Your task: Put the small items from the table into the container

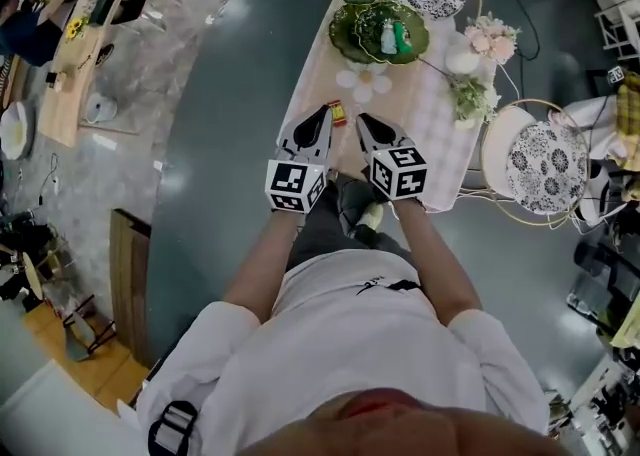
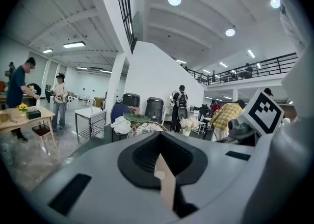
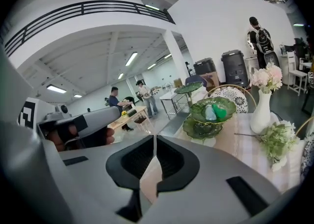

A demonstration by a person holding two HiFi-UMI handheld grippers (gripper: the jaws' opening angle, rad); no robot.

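both grippers are pressed together and empty: the left gripper (image 1: 322, 116) and right gripper (image 1: 366, 124) hang over the near end of the table (image 1: 425, 119). one small red-and-yellow item (image 1: 339, 115) lies on the cloth just right of the left gripper's tip. to take it well, i'd spread the jaws first, lower over it, pinch its narrow side, then carry it far to the green dish (image 1: 422, 39). counted: three green dishes, two items in that dish, one item on the table.
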